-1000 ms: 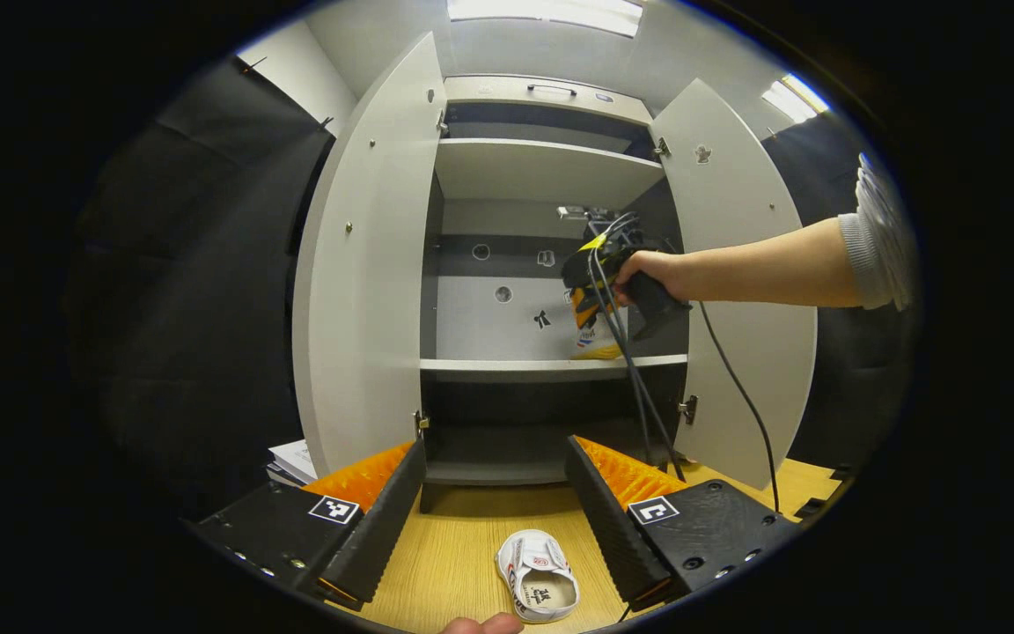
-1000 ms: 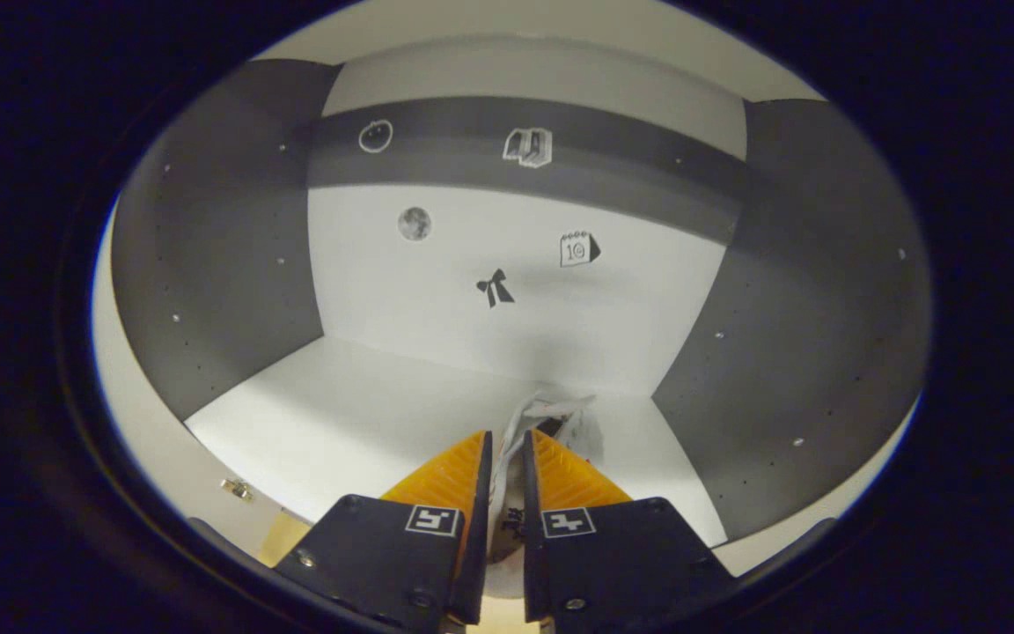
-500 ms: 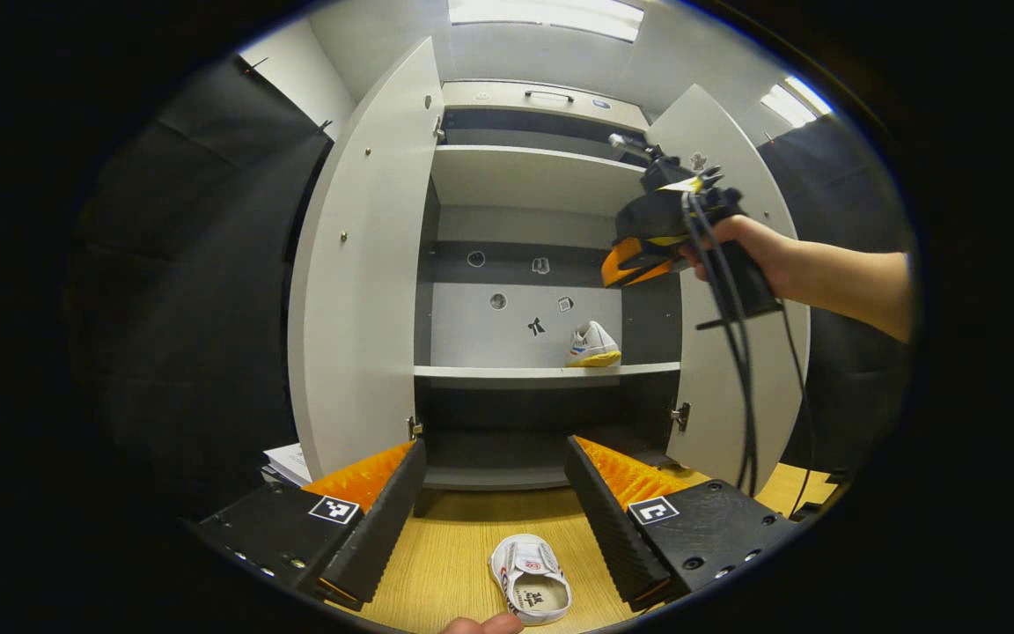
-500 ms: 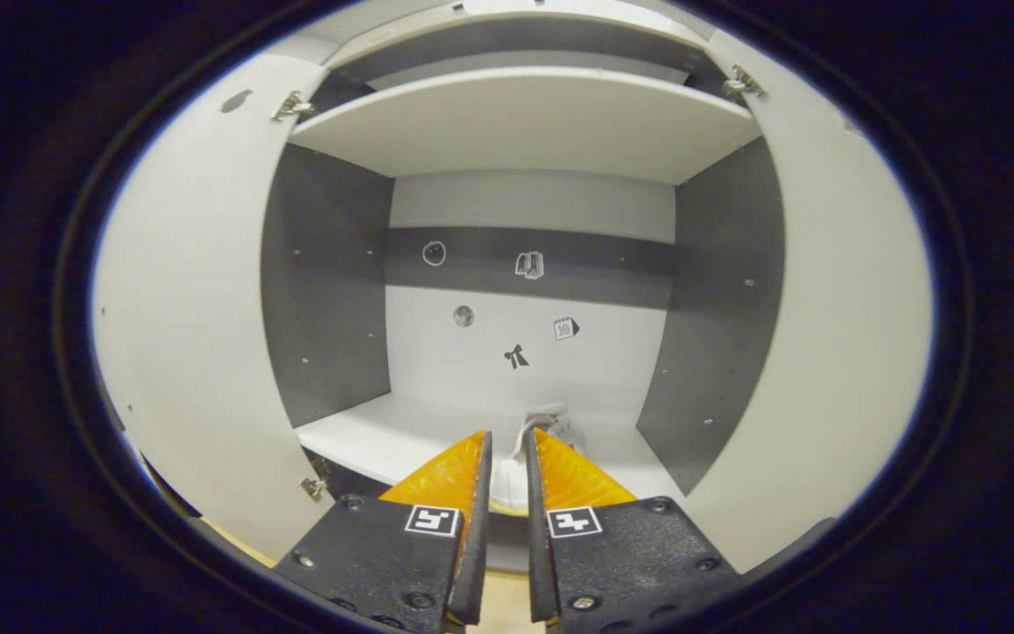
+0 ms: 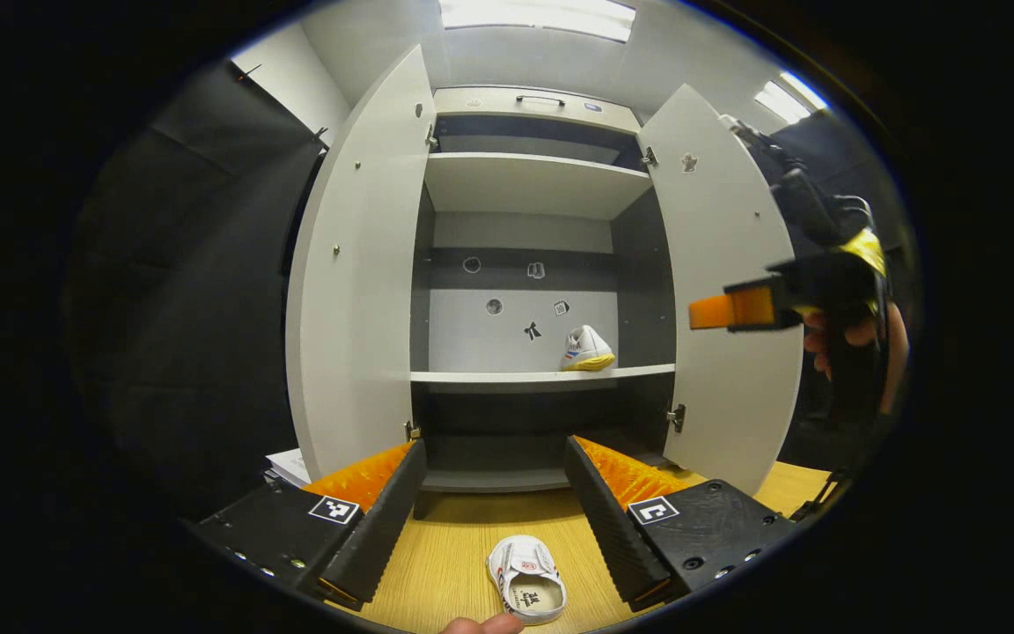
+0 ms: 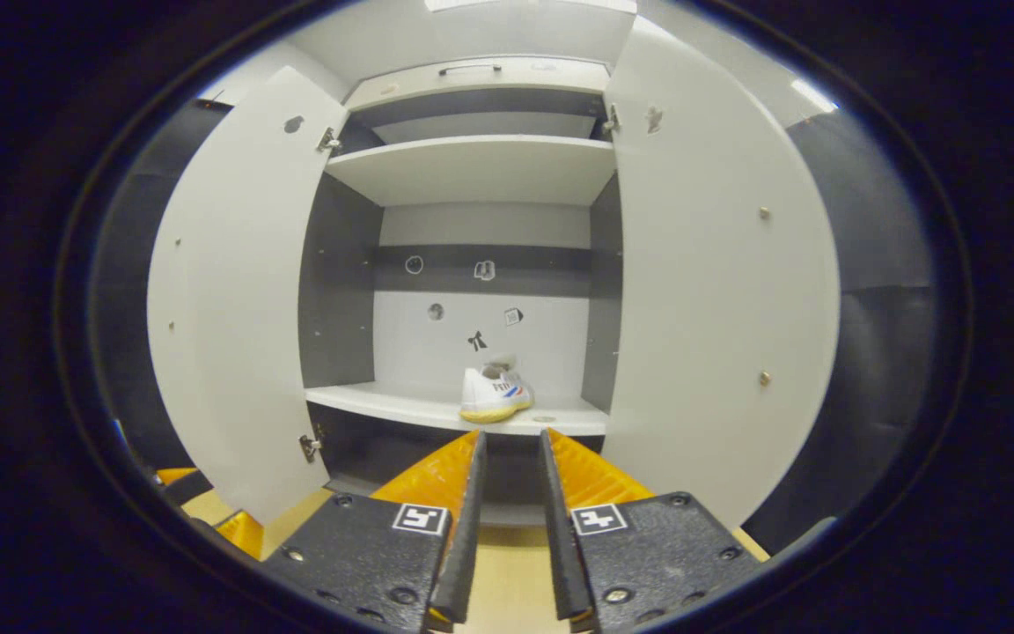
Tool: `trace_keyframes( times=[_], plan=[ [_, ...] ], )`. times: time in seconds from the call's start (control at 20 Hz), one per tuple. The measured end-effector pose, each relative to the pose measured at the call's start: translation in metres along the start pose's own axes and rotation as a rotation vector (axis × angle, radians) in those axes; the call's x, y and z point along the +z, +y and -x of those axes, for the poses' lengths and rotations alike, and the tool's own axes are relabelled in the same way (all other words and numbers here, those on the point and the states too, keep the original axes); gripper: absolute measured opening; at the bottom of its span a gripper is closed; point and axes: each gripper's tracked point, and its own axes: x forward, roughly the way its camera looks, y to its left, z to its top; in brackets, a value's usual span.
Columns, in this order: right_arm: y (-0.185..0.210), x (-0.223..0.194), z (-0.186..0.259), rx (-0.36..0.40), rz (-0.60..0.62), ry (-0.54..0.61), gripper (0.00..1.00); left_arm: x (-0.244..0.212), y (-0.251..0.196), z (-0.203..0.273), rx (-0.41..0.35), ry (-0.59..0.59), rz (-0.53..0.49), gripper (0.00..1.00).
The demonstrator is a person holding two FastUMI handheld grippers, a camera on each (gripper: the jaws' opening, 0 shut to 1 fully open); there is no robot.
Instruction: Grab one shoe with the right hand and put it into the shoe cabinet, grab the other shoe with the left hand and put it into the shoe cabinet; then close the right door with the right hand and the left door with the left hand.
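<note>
The shoe cabinet stands with its left door (image 5: 357,264) and right door (image 5: 727,264) both swung wide. One white shoe (image 5: 588,349) with a yellow sole rests on the right part of the middle shelf (image 5: 489,377). The other white shoe (image 5: 525,588) lies on the wooden table (image 5: 445,546), low between the fingers of my left gripper (image 5: 494,445), which is open and apart from it. My right gripper (image 5: 736,310), held by a hand (image 5: 855,339), hangs in front of the right door. In the right gripper view it (image 6: 513,436) is slightly open, empty, well back from the shelved shoe (image 6: 494,394).
A stack of papers (image 5: 291,462) lies left of the cabinet's foot. An upper shelf (image 5: 533,180) and a dark lower compartment (image 5: 489,423) hold nothing I can see. A thumb (image 5: 481,625) shows at the bottom edge. Black cloth walls flank the cabinet.
My right gripper let go of the shoe on the middle shelf and drew back out of the cabinet, ending in front of the right door. The left gripper barely moved.
</note>
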Motion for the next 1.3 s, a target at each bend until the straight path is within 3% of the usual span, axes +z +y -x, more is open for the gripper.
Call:
trace_keyframes(
  times=[0.05, 0.1, 0.35, 0.45, 0.8, 1.05, 1.3],
  plan=[
    [-0.003, -0.006, 0.010, -0.013, 0.019, -0.018, 0.53, -0.001, -0.001, 0.001, -0.001, 0.002, -0.001, 0.95],
    [-0.001, -0.014, 0.022, -0.013, 0.030, -0.025, 0.60, -0.001, -0.002, 0.001, -0.003, 0.004, -0.003, 0.95],
    [0.004, -0.054, 0.061, 0.015, 0.009, -0.025, 0.91, -0.015, -0.003, 0.009, 0.002, 0.051, -0.019, 0.95],
    [-0.001, -0.067, 0.072, -0.001, -0.012, -0.016, 0.98, -0.020, -0.003, 0.012, 0.004, 0.067, -0.020, 0.95],
    [-0.013, -0.105, 0.092, -0.022, -0.040, 0.067, 0.98, -0.064, -0.007, 0.024, -0.018, 0.200, 0.004, 0.96],
    [-0.030, -0.114, 0.091, -0.051, -0.081, 0.095, 0.98, -0.118, -0.005, 0.046, -0.018, 0.400, 0.025, 0.95],
    [-0.043, -0.123, 0.087, -0.071, -0.046, 0.114, 0.97, -0.162, 0.003, 0.050, 0.007, 0.529, 0.014, 0.96]
  ],
)
